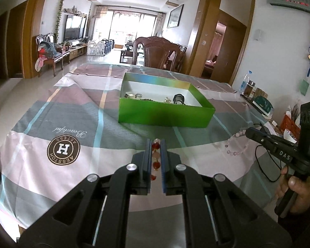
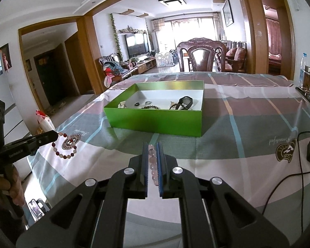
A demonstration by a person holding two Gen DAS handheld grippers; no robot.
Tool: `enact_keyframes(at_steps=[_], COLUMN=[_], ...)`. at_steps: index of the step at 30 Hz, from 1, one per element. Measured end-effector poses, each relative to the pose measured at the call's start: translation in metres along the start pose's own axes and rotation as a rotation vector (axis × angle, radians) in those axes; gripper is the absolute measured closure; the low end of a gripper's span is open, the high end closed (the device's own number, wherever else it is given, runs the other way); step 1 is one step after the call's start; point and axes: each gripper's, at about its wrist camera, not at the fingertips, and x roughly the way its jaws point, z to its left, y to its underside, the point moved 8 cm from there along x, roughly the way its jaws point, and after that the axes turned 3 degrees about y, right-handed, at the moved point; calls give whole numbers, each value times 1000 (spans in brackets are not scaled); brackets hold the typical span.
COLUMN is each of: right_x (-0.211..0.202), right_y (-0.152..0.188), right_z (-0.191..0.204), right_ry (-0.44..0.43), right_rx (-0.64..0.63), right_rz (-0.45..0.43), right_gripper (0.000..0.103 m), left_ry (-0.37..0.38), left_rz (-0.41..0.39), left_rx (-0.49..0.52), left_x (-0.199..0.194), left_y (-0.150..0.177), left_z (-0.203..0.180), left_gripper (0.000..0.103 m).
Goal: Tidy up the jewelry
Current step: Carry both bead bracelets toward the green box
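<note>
The left tool (image 1: 156, 144) was clamped on a red-and-white bead bracelet (image 1: 156, 157); the right tool (image 2: 152, 145) was clamped on a pink bead bracelet (image 2: 153, 165). Both hung above the desk (image 1: 51, 107), the green jewelry box (image 1: 165, 114) at twelve o'clock.

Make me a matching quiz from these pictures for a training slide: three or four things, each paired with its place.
1. red and white bracelet
2. pink bracelet
3. black watch
4. green box

a. inside the box
b. held by the right gripper
c. on the checked tablecloth
d. held by the left gripper

Pairs: 1-d, 2-b, 3-a, 4-c
</note>
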Motion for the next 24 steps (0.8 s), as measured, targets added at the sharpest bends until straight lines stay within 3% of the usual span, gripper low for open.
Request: enact_keyframes(at_steps=[16,24], right_x=[5,8], right_y=[1,-23], right_z=[-1,-4], right_ry=[3,4], right_rx=[2,-19], right_rz=[4,-17], right_gripper=[95,95], left_ry=[6,33], left_rz=[11,-26], left_rx=[7,42], left_x=[5,4], left_y=[0,-34], left_z=[-2,-9], left_gripper=[95,95])
